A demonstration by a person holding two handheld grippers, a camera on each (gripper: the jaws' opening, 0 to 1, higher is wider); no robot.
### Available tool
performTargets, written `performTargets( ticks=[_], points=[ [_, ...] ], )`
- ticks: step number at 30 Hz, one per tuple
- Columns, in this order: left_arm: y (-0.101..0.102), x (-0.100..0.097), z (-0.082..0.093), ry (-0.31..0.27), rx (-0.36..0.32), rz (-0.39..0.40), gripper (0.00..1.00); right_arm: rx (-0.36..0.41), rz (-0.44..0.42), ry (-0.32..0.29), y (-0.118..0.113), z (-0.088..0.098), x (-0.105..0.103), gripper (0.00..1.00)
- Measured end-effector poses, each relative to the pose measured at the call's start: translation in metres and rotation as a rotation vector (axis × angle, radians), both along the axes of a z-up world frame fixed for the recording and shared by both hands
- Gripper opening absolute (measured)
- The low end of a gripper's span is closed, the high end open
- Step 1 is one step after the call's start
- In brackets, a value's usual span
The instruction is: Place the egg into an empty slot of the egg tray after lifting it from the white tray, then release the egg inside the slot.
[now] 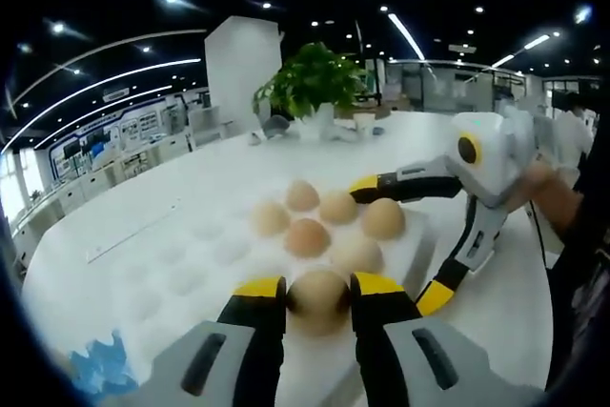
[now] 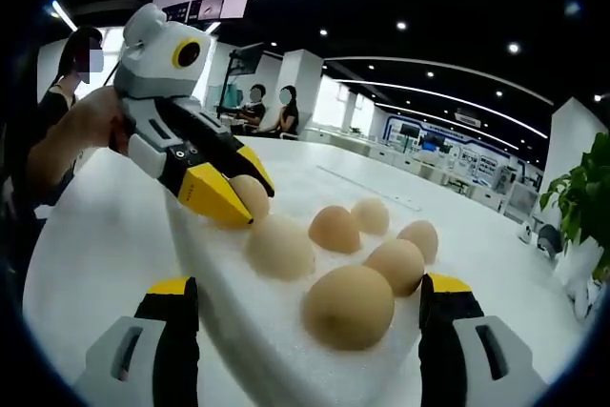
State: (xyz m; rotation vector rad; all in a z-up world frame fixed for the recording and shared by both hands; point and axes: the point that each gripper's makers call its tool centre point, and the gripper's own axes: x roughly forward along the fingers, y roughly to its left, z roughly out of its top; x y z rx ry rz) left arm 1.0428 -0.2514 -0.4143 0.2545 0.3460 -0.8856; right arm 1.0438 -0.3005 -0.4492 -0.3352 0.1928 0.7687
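Note:
Several tan eggs sit on a white foam tray (image 1: 412, 253). My left gripper (image 1: 319, 288) is shut on the nearest egg (image 1: 317, 300) at the tray's near edge. In the right gripper view this gripper (image 2: 238, 188) comes in from the upper left, its yellow tips pinching that egg (image 2: 252, 195) low over the foam; I cannot tell whether it rests there. Empty hollows (image 1: 191, 269) lie left of the eggs. My right gripper (image 2: 307, 288) stands wide open, a large egg (image 2: 348, 307) between its jaws untouched. It (image 1: 400, 241) reaches in from the right, straddling the tray's right side.
A potted plant (image 1: 310, 78) stands at the table's far end, also the plant (image 2: 581, 197). Something blue (image 1: 100, 369) lies at the near left. A long thin strip (image 1: 133, 234) lies on the white table (image 1: 143, 188). A hand (image 2: 86, 131) holds the left gripper. People (image 2: 272, 107) sit behind.

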Motion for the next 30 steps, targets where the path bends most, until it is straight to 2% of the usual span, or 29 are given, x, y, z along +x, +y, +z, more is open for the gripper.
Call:
performTargets(
  ticks=[5,14,30],
  points=[
    [0.000,-0.004,0.006,-0.016,-0.002,0.008,0.26,0.000,0.000,0.000,0.000,0.000,0.000,1.00],
    [0.017,-0.001,0.018,-0.039,-0.014,0.039,0.26,0.001,0.001,-0.002,0.000,0.000,0.000,1.00],
    [0.054,0.008,0.022,-0.046,-0.024,0.120,0.26,0.009,0.003,-0.010,0.000,0.000,0.000,1.00]
  ],
)
